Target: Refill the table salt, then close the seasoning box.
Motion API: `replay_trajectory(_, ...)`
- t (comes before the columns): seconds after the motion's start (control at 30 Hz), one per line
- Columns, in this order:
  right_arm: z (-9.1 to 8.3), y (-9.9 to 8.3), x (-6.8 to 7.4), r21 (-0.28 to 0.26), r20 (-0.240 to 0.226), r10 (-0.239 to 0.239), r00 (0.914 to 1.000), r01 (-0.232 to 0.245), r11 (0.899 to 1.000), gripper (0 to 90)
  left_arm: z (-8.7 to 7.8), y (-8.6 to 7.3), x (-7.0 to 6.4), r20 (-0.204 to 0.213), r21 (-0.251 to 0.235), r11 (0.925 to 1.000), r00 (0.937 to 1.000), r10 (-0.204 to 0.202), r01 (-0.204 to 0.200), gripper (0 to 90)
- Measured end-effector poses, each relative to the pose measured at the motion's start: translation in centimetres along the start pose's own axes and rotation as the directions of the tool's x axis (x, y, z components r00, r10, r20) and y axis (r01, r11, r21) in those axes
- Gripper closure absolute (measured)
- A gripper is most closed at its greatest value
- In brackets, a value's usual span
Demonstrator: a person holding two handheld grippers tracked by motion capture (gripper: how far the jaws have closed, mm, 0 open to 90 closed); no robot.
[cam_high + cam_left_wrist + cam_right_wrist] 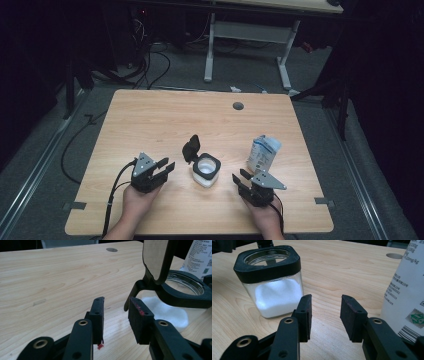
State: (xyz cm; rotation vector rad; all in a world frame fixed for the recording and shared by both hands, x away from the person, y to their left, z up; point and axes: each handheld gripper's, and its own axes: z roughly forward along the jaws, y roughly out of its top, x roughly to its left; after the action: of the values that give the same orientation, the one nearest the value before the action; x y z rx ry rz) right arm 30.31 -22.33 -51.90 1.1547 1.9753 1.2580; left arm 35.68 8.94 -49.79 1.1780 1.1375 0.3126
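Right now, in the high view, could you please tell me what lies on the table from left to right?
Left tongs → open black lid → glass jar of white powder → right tongs → white and blue packet.

Black fingers (97, 315) parted, nothing between them, low over the wooden surface (50, 282). Just right of the fingers, a clear jar (172, 307) with white powder, black collar, hinged lid (156, 258) upright. Beyond the jar, a printed white packet (201, 257).
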Motion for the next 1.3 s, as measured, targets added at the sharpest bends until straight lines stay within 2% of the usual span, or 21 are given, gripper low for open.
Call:
replay_trajectory(0.27, 0.0, 0.0, 0.2, 0.001, -0.009, 0.002, 1.0, -0.002, 1.0, 61.7, 0.9, 0.4, -0.4, 0.007, -0.02, 0.999, 0.9992, -0.04, 0.04, 69.0)
replay_trajectory(0.6, 0.5, 0.0, 0.6, 0.012, -0.028, -0.021, 0.9994, 0.021, 1.0, 63.0, 1.9, 0.7, -0.8, 0.006, -0.035, 0.998, 0.9986, -0.052, 0.053, 79.5)
replay_trajectory(0.7, 0.4, 0.0, 0.7, 0.015, -0.036, -0.026, 0.999, 0.026, 1.0, 66.8, 2.2, 0.9, -1.3, 0.012, -0.035, 0.9984, 0.9989, -0.044, 0.045, 83.1)
replay_trajectory(0.83, 0.4, 0.1, 0.9, 0.025, -0.035, -0.034, 0.9988, 0.035, 0.999, 89.7, 2.4, 1.2, -2.0, 0.02, -0.039, 0.9985, 0.9991, -0.038, 0.039, 87.4)
replay_trajectory(1.1, 0.8, 0.3, 1.5, 0.039, -0.05, -0.052, 0.9974, 0.054, 0.998, 90.0, 2.6, 1.5, -2.9, 0.042, -0.034, 0.9987, 0.9985, -0.036, 0.037, 89.8)
replay_trajectory(1.3, 1.4, 0.5, 2.5, 0.044, -0.082, -0.063, 0.9947, 0.067, 0.997, 90.0, 2.6, 1.6, -3.3, 0.055, -0.044, 0.9978, 0.9974, -0.046, 0.049, 89.8)
